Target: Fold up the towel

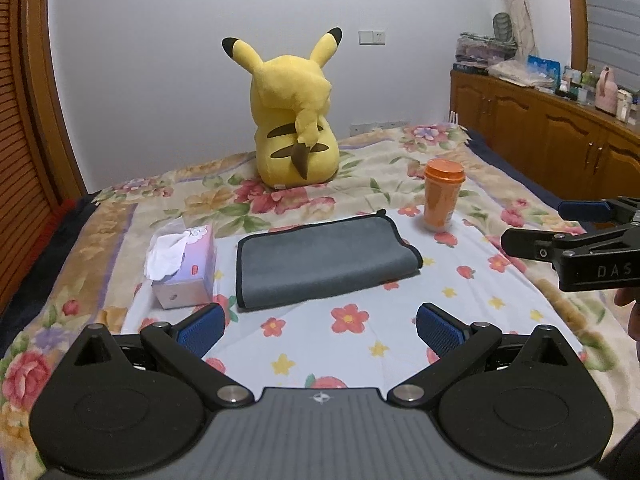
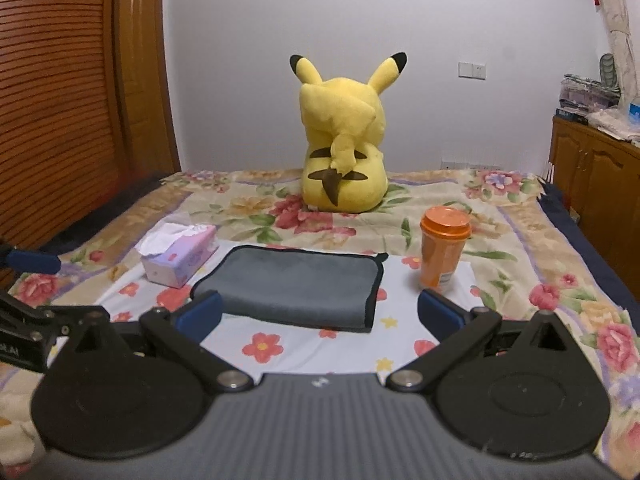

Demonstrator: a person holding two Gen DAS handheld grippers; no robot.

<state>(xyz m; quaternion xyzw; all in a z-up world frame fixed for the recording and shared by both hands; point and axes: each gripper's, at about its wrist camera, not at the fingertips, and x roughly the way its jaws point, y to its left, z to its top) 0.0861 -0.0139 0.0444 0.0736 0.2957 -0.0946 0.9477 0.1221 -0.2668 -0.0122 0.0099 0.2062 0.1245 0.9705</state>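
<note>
A grey towel (image 1: 326, 262) with a black hem lies folded flat on the flowered bedsheet; it also shows in the right wrist view (image 2: 294, 286). My left gripper (image 1: 320, 328) is open and empty, held just short of the towel's near edge. My right gripper (image 2: 320, 314) is open and empty, its blue pads either side of the towel's near edge. The right gripper also shows at the right edge of the left wrist view (image 1: 532, 226), off to the towel's right.
A tissue box (image 1: 184, 270) stands left of the towel. An orange cup (image 1: 442, 196) stands at its far right. A yellow plush toy (image 1: 294, 120) sits behind. A wooden cabinet (image 1: 560, 136) runs along the right, a slatted wooden door (image 2: 60, 92) on the left.
</note>
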